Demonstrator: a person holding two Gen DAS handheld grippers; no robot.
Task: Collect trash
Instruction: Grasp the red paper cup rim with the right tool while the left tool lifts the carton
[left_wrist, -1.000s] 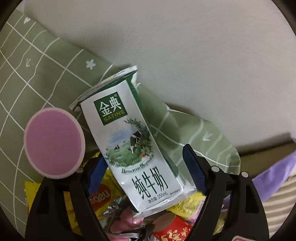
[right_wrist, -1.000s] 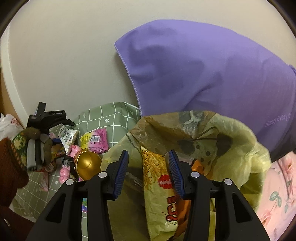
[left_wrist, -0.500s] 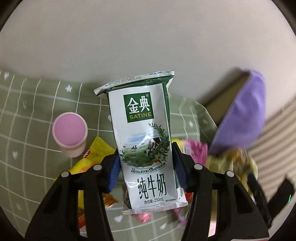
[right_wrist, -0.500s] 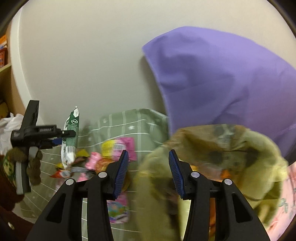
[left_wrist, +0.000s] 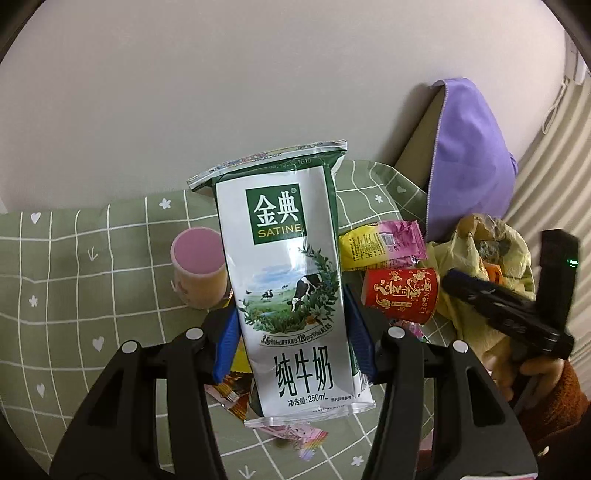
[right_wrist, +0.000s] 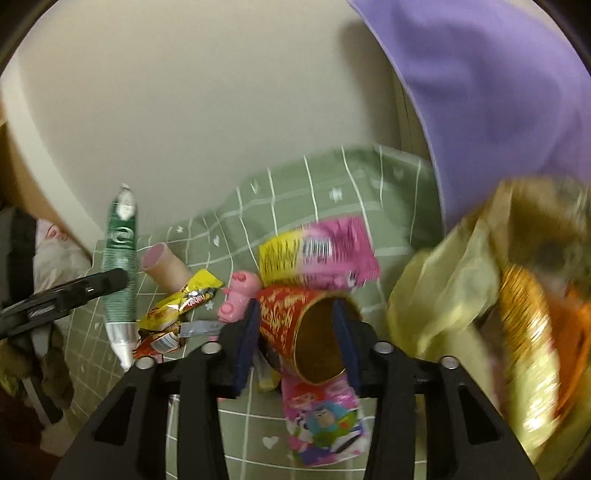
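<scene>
My left gripper is shut on a green-and-white milk carton and holds it upright above the green checked cloth. The carton also shows in the right wrist view. My right gripper is open, with its fingers on either side of a red-and-gold paper cup that lies on its side. The cup also shows in the left wrist view. A yellow plastic trash bag with wrappers in it sits at the right, blurred.
On the cloth lie a pink cup, a pink-and-yellow wrapper, a yellow snack wrapper, a pink pig toy and a cartoon wrapper. A purple pillow leans on the wall behind.
My left gripper has lifted and pulled back with the carton. My right gripper has swung left and down from the bag, and the red cup now lies between its fingers.
</scene>
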